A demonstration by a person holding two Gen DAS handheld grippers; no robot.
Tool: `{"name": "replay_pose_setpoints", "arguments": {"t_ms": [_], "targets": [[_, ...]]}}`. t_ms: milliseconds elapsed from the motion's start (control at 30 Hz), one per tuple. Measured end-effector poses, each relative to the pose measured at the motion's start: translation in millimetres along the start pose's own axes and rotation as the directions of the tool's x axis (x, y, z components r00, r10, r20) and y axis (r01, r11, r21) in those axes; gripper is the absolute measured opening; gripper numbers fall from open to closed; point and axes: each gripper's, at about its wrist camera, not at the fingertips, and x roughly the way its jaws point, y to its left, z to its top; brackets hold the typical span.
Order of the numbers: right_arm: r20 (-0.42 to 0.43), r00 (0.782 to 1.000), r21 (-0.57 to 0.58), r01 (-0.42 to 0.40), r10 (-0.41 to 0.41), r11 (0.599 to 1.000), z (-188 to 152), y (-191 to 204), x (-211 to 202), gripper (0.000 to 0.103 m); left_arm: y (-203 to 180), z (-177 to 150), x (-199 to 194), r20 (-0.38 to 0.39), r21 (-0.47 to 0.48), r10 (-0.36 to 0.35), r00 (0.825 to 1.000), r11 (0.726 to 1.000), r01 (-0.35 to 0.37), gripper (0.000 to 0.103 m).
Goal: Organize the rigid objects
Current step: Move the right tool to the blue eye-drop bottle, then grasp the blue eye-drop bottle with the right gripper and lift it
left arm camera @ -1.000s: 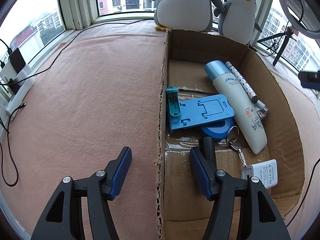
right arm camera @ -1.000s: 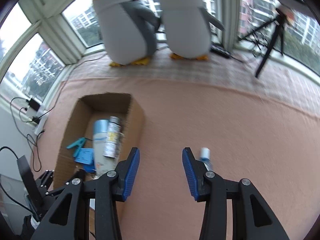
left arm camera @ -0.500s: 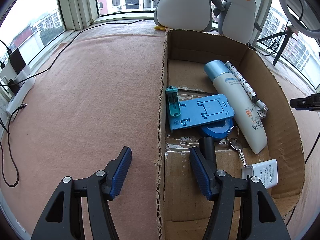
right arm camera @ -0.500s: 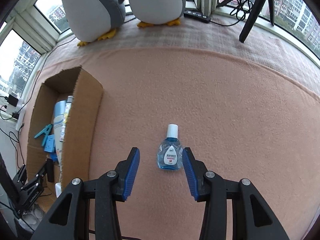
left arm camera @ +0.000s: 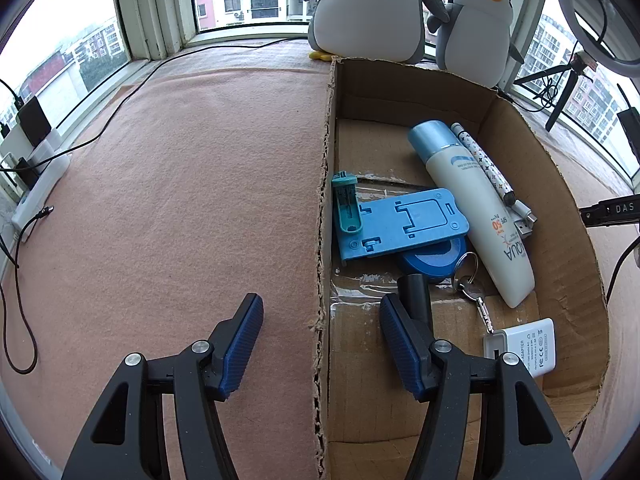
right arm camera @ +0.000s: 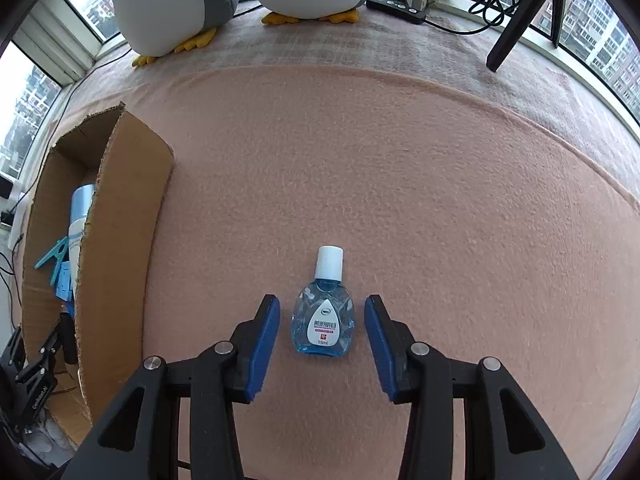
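Observation:
A small blue eye-drop bottle (right arm camera: 323,316) with a white cap lies flat on the pink felt. My right gripper (right arm camera: 322,322) is open, one finger on each side of the bottle, not touching it. The cardboard box (left arm camera: 560,184) holds a white sunscreen tube (left arm camera: 476,208), a patterned pen (left arm camera: 484,164), a blue phone stand (left arm camera: 400,222), a teal clip (left arm camera: 346,204), a blue round case (left arm camera: 434,262), keys (left arm camera: 474,292) and a white charger (left arm camera: 524,344). My left gripper (left arm camera: 320,326) is open and straddles the box's left wall (left arm camera: 322,216).
Two plush penguins (left arm camera: 368,4) stand behind the box by the windows. A tripod (right arm camera: 520,20) and a power strip (right arm camera: 396,8) sit on the sill to the right. Cables and a white power strip (left arm camera: 36,188) run along the mat's left edge.
My right gripper has swung down and forward, so the eye-drop bottle now lies between its open fingers. The left gripper has not moved.

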Motion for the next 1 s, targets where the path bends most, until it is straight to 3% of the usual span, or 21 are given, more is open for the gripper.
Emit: {"name": "replay_pose_setpoints", "arguments": {"t_ms": [200, 433, 800, 1000], "targets": [[-0.011, 0.999, -0.037, 0.048, -0.048, 0.998, 4, 9, 5, 0.028, 0, 0, 0, 0.0, -0.001, 0.0, 1.0, 1.0, 0.0, 0.065], [-0.002, 0.999, -0.045, 0.05, -0.05, 0.998, 3, 14, 7, 0.028, -1, 0, 0, 0.0, -0.001, 0.0, 1.0, 1.0, 0.0, 0.065], [0.07, 0.997, -0.038, -0.005, 0.008, 0.999, -7, 10, -27, 0.028, -1, 0, 0, 0.0, 0.001, 0.001, 1.0, 1.0, -0.001, 0.065], [0.144, 0.987, -0.06, -0.07, 0.078, 0.996, -8, 32, -61, 0.028, -1, 0, 0, 0.0, 0.0, 0.001, 1.0, 1.0, -0.001, 0.065]]}}
